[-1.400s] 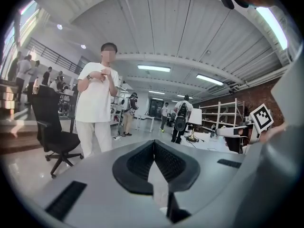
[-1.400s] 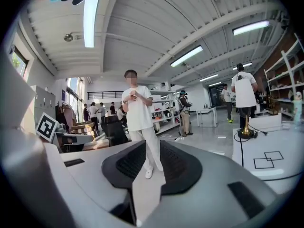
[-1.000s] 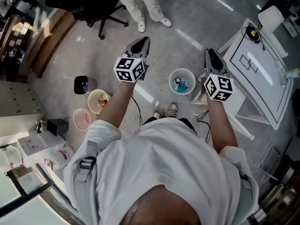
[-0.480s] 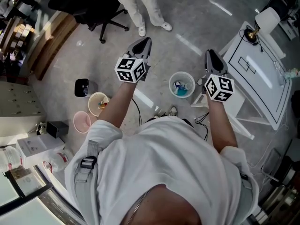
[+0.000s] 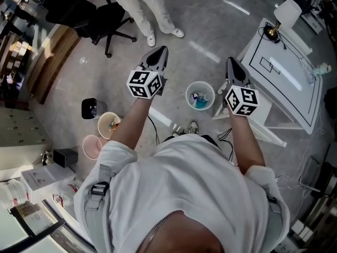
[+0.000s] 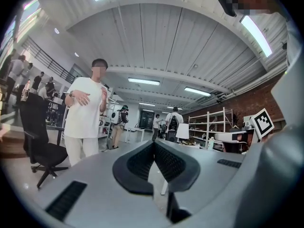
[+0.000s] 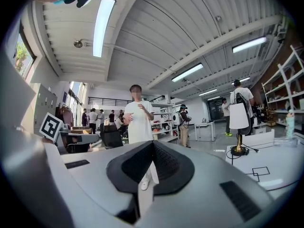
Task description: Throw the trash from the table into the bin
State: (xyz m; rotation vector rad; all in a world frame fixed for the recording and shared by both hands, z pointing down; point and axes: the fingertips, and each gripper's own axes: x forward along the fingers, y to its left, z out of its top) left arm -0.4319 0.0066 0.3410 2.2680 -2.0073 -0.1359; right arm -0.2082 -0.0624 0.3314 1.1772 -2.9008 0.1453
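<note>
Bin [image 5: 200, 95]: pale mesh, on the floor just beside the left edge of the table [image 5: 284, 83], with blue and white trash [image 5: 199, 99] inside, lying as it did a second ago. Table: white, with a black outline drawn on top and a lamp [image 5: 279, 16] at the far corner. Left gripper [image 5: 159, 52]: jaws pressed together, empty, held left of the bin. Right gripper [image 5: 233, 65]: jaws have just been closing and now meet with nothing between them; held between bin and table. Both grippers sit slightly higher in the head view than before. Cream pail [image 5: 109, 124], pink pail [image 5: 92, 145] and black pail [image 5: 90, 108]: on the floor, well left of the bin.
</note>
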